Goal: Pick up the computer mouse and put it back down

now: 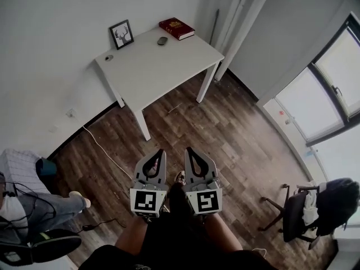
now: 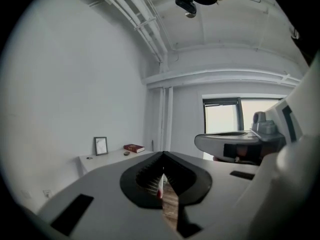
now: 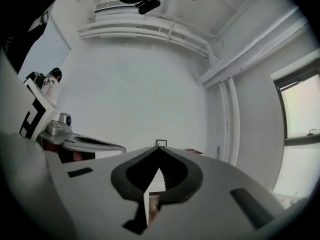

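The wooden floor (image 1: 242, 134) takes up most of the head view, and a lot of it lies between the person and the white counter (image 1: 163, 66) in the upper middle of the frame. A white cable (image 1: 104, 149) trails across the boards at the left, and I'd say a foot could catch it on the walk over.

The left gripper (image 1: 159, 151) and right gripper (image 1: 189, 149) sit low in the middle of the frame, side by side. Both are well apart from anything on the counter. Each has its fingers (image 2: 105, 189) pressed together on nothing.

The red book (image 1: 176, 28) lies at the counter's far corner, with a picture frame (image 1: 121, 34) standing to its left. The mouse (image 1: 162, 40) sits between them, just beside the book.

If the fingers arrive without being spread, they would likely push the mouse into the book instead of taking hold of it. A wide reach could also clip the frame and tip it over. The mouse looks small and rounded, so a shallow pinch might let it slip.
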Demonstrator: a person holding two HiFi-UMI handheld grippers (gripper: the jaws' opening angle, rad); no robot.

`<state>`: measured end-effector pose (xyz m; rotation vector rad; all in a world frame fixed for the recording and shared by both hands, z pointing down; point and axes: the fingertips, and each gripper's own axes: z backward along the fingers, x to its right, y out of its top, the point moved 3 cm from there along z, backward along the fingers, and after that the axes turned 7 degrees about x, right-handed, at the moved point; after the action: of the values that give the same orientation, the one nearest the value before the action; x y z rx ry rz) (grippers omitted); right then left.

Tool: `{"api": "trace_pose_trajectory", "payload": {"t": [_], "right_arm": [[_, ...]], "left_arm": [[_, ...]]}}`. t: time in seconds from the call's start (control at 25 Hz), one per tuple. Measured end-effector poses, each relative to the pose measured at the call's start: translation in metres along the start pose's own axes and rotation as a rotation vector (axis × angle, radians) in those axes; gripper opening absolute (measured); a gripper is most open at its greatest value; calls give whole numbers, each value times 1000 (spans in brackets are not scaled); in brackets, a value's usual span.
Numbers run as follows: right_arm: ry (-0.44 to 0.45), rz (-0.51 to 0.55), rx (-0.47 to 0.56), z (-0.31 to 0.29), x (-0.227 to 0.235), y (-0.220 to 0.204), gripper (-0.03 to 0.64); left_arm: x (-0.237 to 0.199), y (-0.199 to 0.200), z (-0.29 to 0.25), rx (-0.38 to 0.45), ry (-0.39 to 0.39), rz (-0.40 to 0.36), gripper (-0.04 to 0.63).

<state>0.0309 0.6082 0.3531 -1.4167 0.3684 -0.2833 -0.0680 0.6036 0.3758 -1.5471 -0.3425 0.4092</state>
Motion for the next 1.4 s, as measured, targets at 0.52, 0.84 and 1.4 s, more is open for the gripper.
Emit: {"api": "trace_pose_trajectory", "payload": {"t": [0.52, 0.84, 1.4], "right_arm": [[109, 6, 13, -127, 95, -29, 18], [95, -29, 3, -159, 157, -45, 18], [60, 2, -68, -235, 202, -73, 18]], "left_arm": [[-32, -5, -154, -52, 44, -68, 2], [-26, -12, -224, -93, 44, -56, 2], [-67, -31, -323, -121, -2, -24, 2]]}}
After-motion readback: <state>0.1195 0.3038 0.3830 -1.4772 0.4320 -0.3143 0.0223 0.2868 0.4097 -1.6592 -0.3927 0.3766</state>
